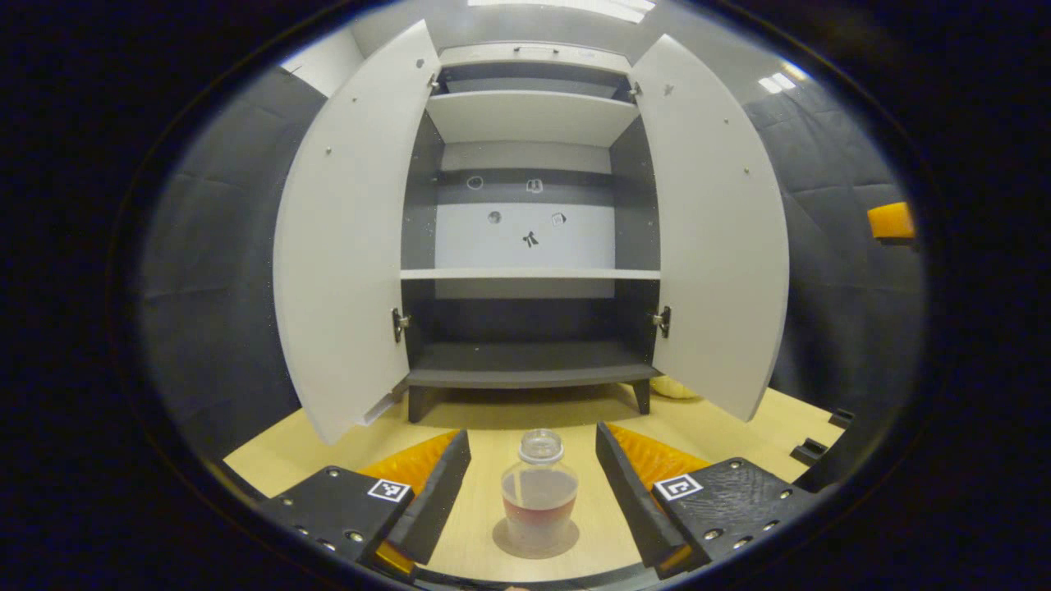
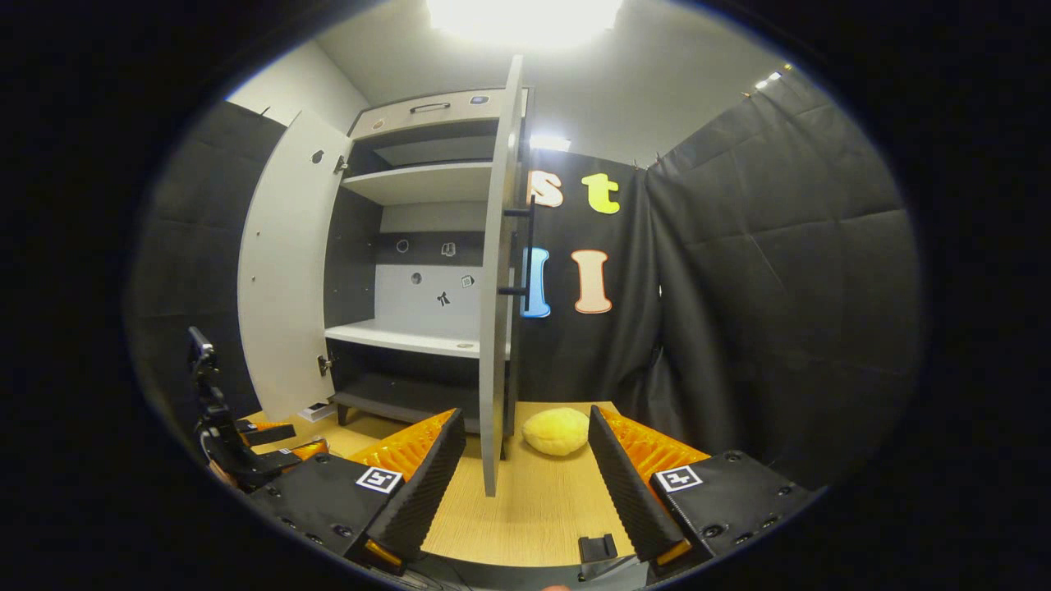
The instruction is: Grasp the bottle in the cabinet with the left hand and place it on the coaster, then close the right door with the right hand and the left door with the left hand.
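A clear glass bottle [image 1: 539,492] with reddish liquid stands upright on a round coaster [image 1: 566,543] on the wooden table. My left gripper [image 1: 532,439] is open, its fingers on either side of the bottle with a gap on both sides. Behind it the cabinet [image 1: 530,361] has its left door [image 1: 345,246] and right door [image 1: 714,238] swung wide. In the right gripper view the right door [image 2: 495,328] is edge-on, its dark handle [image 2: 525,246] on the outer face. My right gripper [image 2: 523,420] is open, and the door's lower edge lies between its fingers, nearer the left one.
A yellow plush lump [image 2: 557,431] lies on the table beside the right door. The other gripper [image 2: 246,455] appears at the far left of the right gripper view. Small black parts [image 1: 809,450] sit at the table's right edge, and another small black part [image 2: 598,546] near my right fingers.
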Tool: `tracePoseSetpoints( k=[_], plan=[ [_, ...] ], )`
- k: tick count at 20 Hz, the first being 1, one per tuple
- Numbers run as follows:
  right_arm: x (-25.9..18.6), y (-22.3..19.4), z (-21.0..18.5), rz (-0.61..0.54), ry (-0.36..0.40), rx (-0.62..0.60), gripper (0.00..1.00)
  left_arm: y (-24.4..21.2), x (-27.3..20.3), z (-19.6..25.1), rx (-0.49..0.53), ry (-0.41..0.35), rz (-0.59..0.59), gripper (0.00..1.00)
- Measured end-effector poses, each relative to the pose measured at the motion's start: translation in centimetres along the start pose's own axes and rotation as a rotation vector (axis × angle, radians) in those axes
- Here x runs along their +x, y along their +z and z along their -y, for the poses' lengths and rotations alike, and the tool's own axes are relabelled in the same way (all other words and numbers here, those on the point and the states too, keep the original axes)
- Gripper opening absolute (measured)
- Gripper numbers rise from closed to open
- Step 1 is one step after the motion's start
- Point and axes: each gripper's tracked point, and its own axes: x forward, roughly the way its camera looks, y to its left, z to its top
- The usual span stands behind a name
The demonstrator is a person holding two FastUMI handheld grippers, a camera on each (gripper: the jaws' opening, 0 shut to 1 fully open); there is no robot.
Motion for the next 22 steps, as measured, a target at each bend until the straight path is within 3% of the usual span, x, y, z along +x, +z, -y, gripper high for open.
tracePoseSetpoints(
  k=[4, 11, 14, 16, 17, 18, 19, 21, 22],
  plan=[
    [2.3, 2.7, 1.5, 0.059, -0.041, 0.003, 0.93, 4.7, -3.0, -2.5, 0.012, 0.055, 0.040, 0.92],
    [6.5, 9.0, 3.0, 0.180, -0.157, 0.012, 0.93, 12.7, -5.5, -10.7, -0.015, 0.163, 0.110, 0.92],
    [8.2, 10.9, 5.3, 0.206, -0.280, -0.007, 0.96, 15.5, -6.1, -14.2, -0.007, 0.217, 0.148, 0.92],
    [9.1, 11.4, 6.7, 0.194, -0.360, -0.001, 0.95, 15.2, -8.3, -15.3, -0.008, 0.227, 0.187, 0.92],
    [9.5, 11.7, 7.1, 0.191, -0.388, 0.015, 0.96, 15.7, -8.8, -16.3, -0.005, 0.238, 0.199, 0.98],
    [9.9, 12.1, 7.5, 0.193, -0.410, 0.034, 0.95, 16.3, -9.1, -17.3, 0.000, 0.253, 0.211, 0.98],
    [10.4, 12.3, 7.7, 0.195, -0.427, 0.052, 0.95, 16.8, -9.3, -18.3, 0.006, 0.268, 0.224, 0.92],
    [11.3, 12.6, 7.7, 0.196, -0.443, 0.081, 0.96, 17.5, -10.0, -20.2, 0.017, 0.294, 0.237, 0.92],
    [11.9, 12.7, 7.6, 0.196, -0.446, 0.085, 0.96, 17.7, -10.3, -21.3, 0.025, 0.310, 0.236, 0.98]
  ],
)
